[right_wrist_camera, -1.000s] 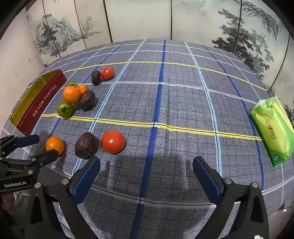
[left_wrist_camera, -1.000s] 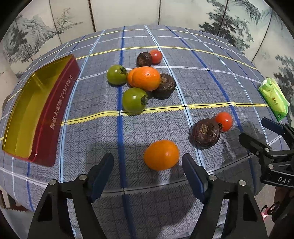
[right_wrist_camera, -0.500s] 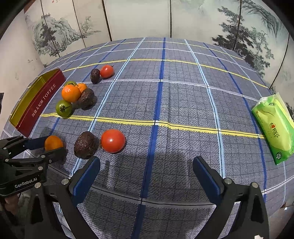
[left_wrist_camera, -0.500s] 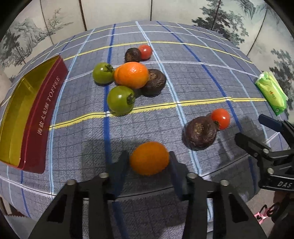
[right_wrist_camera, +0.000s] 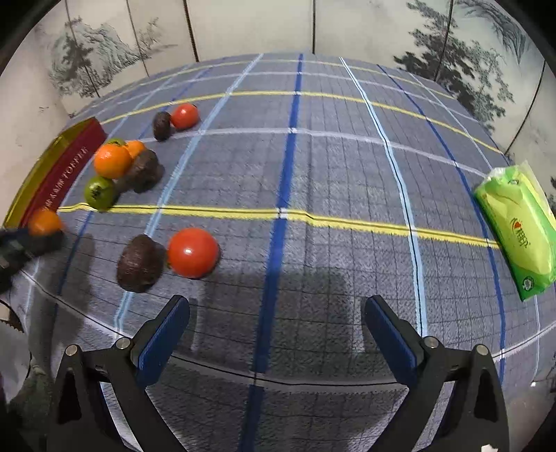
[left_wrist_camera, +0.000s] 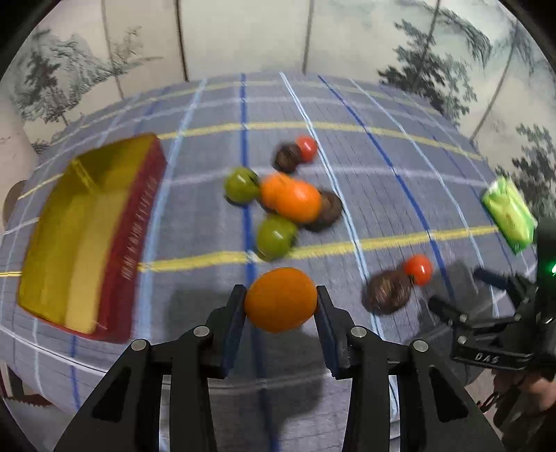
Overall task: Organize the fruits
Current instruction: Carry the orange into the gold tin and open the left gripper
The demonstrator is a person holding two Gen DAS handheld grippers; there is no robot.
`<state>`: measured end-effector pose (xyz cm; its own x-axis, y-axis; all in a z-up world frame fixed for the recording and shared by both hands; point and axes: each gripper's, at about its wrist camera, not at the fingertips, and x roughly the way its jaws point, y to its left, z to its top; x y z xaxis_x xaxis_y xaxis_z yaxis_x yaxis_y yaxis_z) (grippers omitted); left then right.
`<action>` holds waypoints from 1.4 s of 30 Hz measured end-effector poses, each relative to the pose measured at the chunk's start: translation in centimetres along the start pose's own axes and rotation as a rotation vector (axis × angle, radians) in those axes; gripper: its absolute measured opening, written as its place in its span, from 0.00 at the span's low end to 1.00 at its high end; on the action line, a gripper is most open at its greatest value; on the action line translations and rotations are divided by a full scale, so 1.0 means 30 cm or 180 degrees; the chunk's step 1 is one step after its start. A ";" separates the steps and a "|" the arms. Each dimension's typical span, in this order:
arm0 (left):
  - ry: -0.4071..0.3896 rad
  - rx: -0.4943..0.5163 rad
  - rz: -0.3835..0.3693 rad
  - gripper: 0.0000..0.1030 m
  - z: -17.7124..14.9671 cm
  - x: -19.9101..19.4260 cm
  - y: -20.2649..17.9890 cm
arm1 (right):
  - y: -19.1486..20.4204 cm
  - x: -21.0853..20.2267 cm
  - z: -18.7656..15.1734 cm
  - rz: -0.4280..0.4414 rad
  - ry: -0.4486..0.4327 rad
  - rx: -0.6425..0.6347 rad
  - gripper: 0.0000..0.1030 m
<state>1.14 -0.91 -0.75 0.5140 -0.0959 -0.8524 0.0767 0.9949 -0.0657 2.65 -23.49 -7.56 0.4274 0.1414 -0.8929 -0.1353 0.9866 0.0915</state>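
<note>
The left gripper, wide apart a second ago, now clamps the orange fruit and has lifted it off the plaid tabletop; the right gripper stays spread wide, holding nothing

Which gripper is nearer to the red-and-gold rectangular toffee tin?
Left. The left gripper, shut on a round orange fruit, is just right of the toffee tin. The right gripper, open, hangs farther off, past a brown fruit.

Ink-landscape folding screen behind table
</note>
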 end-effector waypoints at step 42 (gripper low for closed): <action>0.0276 -0.0778 0.1104 0.39 -0.033 0.109 0.724 | -0.008 0.046 0.019 -0.0192 0.0111 0.0131 1.00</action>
<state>3.64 20.42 -5.49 0.3990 0.2382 -0.8855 -0.2980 0.9469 0.1204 3.77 -23.48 -8.56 0.4020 0.0795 -0.9122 -0.0730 0.9958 0.0546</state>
